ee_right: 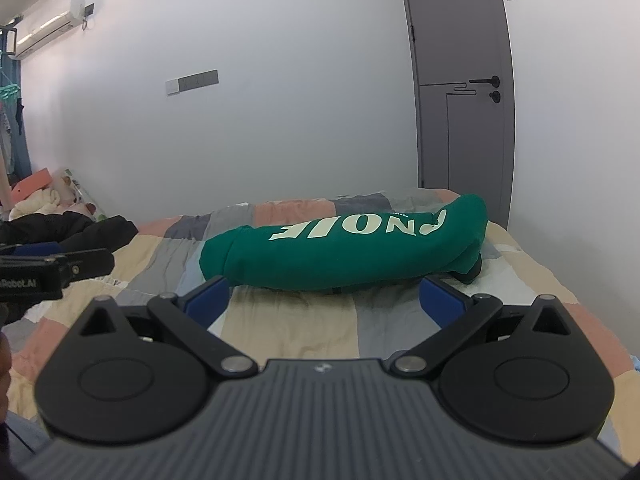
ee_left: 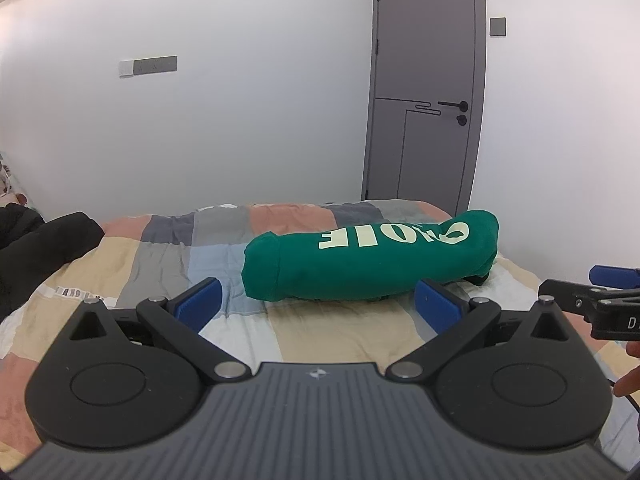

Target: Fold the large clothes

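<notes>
We see a green sweatshirt (ee_left: pixel 370 258) folded into a long bundle, lying across a bed with a patchwork quilt (ee_left: pixel 168 260) of peach, grey, blue and cream squares. Pale block lettering (ee_left: pixel 394 234) runs upside down along its top face. The bundle sits toward the far right part of the bed, in front of a grey door (ee_left: pixel 426 80) in a white wall.

Our left gripper (ee_left: pixel 318 300) hovers over the near part of the quilt, its jaws spread wide with nothing between them; the blue pads (ee_left: pixel 200 304) sit just short of the bundle's near edge. Our right gripper (ee_right: pixel 326 298) is held the same way, jaws spread and empty, pads flanking the bundle from the near side without touching it.

The left wrist view catches the right gripper's tip at the right edge, with a fingertip (ee_left: pixel 628 384) of the person below it. The right wrist view shows instead the left gripper's side at its left edge, a dark garment (ee_right: pixel 96 230) heaped on the bed's left side, and beyond it a pile of soft items (ee_right: pixel 44 196) in the far corner. An air conditioner (ee_right: pixel 44 32) hangs high on the wall in both views, clearer from the right.
</notes>
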`<state>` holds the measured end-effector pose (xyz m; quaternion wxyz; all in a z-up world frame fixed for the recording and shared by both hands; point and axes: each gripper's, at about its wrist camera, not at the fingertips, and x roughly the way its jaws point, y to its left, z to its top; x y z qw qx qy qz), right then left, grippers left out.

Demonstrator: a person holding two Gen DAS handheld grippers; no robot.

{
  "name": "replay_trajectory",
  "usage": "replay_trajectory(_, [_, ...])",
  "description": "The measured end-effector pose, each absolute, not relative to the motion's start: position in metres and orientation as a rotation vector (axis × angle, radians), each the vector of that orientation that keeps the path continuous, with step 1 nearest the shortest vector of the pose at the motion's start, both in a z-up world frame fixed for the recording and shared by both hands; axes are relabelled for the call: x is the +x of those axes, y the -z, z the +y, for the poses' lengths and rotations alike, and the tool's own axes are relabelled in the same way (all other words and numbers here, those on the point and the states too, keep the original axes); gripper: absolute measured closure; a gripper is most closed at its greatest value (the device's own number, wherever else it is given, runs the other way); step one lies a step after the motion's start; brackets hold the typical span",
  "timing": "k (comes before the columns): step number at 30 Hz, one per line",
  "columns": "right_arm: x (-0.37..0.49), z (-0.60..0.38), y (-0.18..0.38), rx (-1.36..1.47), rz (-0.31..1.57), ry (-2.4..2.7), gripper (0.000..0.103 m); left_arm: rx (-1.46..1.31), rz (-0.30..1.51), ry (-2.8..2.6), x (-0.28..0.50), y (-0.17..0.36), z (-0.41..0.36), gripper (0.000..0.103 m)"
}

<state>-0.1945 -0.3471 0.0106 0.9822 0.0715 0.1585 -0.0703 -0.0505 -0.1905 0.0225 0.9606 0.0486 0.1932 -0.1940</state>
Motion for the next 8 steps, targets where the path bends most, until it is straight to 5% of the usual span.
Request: replay_trajectory(8, [-0.1946,-0.3455,-0.0107,0.142,0.323,0.141,0.0,0.096,0.389,0.397,-0.0532,-0.0251,-0.1893,0.0])
